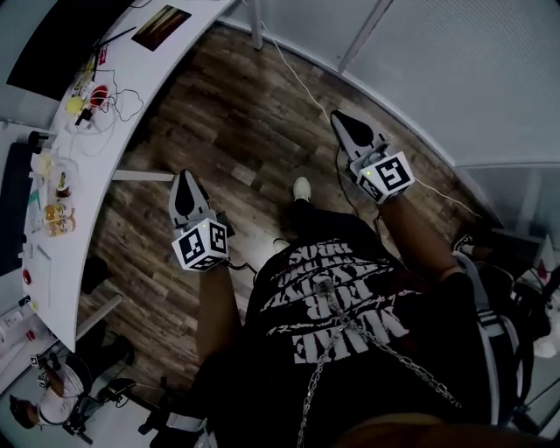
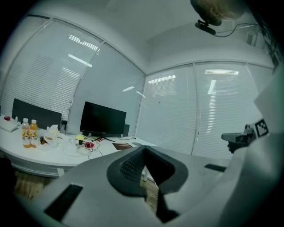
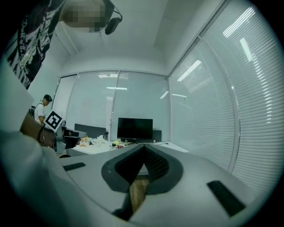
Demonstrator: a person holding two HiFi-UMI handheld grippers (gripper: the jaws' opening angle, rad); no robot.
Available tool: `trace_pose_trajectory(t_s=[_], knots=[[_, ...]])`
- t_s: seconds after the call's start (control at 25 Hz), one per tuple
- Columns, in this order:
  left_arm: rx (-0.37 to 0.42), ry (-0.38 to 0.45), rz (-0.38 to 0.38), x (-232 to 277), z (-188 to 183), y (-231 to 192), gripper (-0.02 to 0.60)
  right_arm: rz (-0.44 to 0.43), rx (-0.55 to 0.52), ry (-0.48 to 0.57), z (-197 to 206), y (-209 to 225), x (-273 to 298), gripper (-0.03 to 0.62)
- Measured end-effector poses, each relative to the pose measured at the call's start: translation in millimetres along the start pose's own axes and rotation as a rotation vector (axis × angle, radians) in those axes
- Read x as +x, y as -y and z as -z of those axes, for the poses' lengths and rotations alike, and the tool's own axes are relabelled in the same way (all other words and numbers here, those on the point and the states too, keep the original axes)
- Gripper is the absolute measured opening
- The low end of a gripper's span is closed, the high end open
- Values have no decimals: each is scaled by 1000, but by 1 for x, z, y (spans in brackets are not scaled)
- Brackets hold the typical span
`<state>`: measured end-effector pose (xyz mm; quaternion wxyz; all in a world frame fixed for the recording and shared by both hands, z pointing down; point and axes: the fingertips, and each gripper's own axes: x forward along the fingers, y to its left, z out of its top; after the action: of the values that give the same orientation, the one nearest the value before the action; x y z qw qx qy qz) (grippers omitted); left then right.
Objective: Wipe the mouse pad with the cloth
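Note:
A brown mouse pad lies on the far end of the curved white desk, and it also shows in the left gripper view as a flat mouse pad in front of the monitor. A pale crumpled thing sits near the bottles; I cannot tell if it is the cloth. My left gripper hangs over the wooden floor beside the desk, shut and empty. My right gripper is further right, over the floor near the glass wall, also shut on nothing.
A dark monitor, orange drink bottles, a red object and loose cables crowd the desk. A white cable runs across the floor along the blind-covered glass wall. Another person sits at the lower left.

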<state>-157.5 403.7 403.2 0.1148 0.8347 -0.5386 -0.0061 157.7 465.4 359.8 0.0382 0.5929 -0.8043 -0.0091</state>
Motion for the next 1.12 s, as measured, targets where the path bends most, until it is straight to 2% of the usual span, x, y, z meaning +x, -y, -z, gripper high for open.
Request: trace_pose_trajectory(t_s=[0.24,0.56,0.72,0.88,1.12], knots=[[19,-15,-31,46,1,14,6,-36,-7,26,-4,38,38,-8],[26,80,-100,97,-36,29,6,-136,16,75,-17,79,77,-8],[12,97,-126,118,-50,33,6,-159,21,86,-32,103,98,-8],[25,103,-130,139,-57,20,6,-177,16,112,-46,106,128,-8],[13,70,-131,167,-43,-15,6,-180,-1,118,-53,101,180,-8]])
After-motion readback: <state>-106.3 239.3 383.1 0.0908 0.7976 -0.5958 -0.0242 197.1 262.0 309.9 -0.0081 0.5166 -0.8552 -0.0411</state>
